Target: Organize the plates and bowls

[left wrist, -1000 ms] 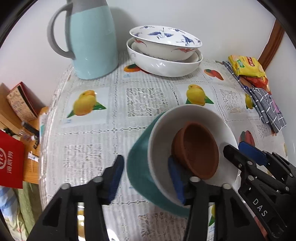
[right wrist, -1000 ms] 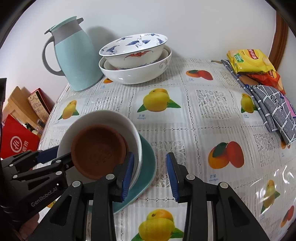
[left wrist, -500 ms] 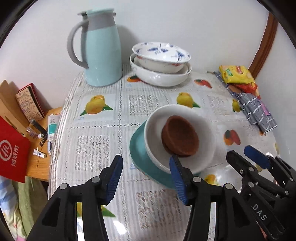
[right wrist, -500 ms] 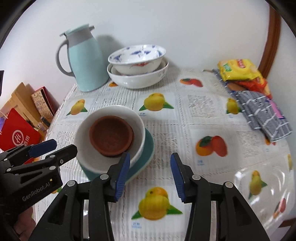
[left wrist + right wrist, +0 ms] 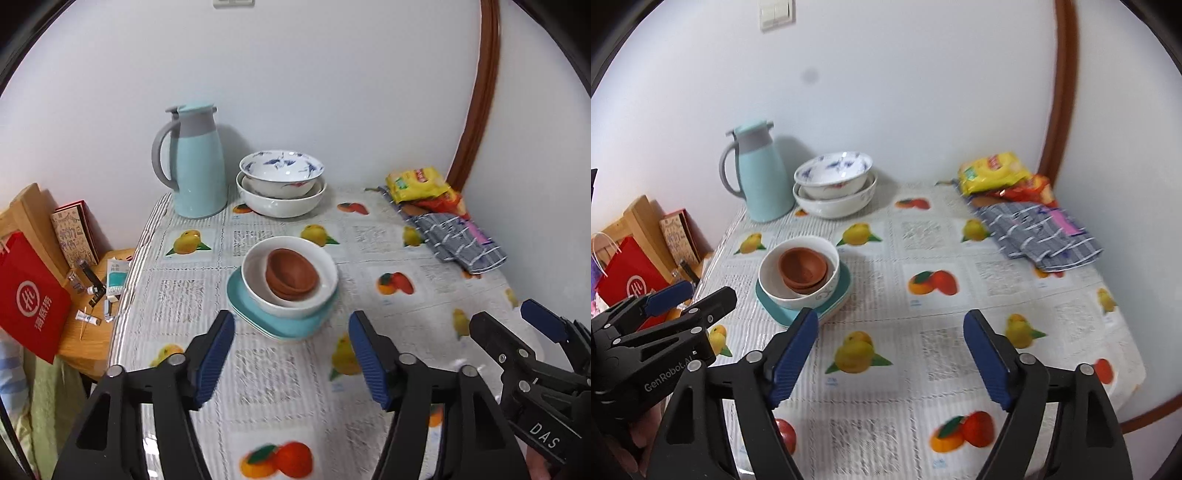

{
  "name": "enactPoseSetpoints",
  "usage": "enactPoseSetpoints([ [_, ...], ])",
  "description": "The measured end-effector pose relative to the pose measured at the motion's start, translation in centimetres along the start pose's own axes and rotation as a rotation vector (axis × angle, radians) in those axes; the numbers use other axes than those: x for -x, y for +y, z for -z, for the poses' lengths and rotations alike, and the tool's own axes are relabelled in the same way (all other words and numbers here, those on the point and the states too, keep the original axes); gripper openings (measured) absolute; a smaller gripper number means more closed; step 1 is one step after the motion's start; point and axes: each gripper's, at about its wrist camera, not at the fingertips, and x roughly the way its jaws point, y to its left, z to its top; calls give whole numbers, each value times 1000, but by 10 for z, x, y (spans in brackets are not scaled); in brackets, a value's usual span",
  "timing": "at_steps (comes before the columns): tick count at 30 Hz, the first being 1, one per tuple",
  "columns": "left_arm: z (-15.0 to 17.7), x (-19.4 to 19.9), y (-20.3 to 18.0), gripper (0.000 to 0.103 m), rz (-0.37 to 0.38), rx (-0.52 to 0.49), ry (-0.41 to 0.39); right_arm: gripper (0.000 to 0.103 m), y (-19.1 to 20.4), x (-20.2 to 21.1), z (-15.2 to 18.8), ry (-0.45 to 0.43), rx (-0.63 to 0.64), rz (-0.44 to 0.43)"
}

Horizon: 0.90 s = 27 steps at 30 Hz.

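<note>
Both tongs have just been opening, nothing between; brown bowls point(image 5: 291, 275) nest in white bowl point(image 5: 255, 286) on teal plate point(image 5: 243, 310).

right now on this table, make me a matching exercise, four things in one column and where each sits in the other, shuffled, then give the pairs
Things:
1. brown bowls
2. teal plates
3. blue-patterned bowl
4. flask

Places:
A. nested in a plain white bowl by the wall
B. upright at the back, left of the bowls by the wall
C. at the bottom of the middle stack
D. inside the white bowl in the middle stack

Pairs: 1-D, 2-C, 3-A, 4-B
</note>
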Motion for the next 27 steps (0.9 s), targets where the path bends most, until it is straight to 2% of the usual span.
enactPoseSetpoints([
  [1, 2, 8, -4, 74, -6, -2, -12, 85, -3, 10, 3, -12, -2, 10],
  [6, 16, 42, -19, 81, -20, -5, -74, 86, -15, 42, 17, -48, -19, 34],
  [16, 43, 72, -38, 82, -8, -18, -97, 86, -34, 86, 47, -99, -31, 57],
  [27, 57, 84, -44, 83, -11, -25, -104, 86, -43, 101, 62, -100, -61, 37],
])
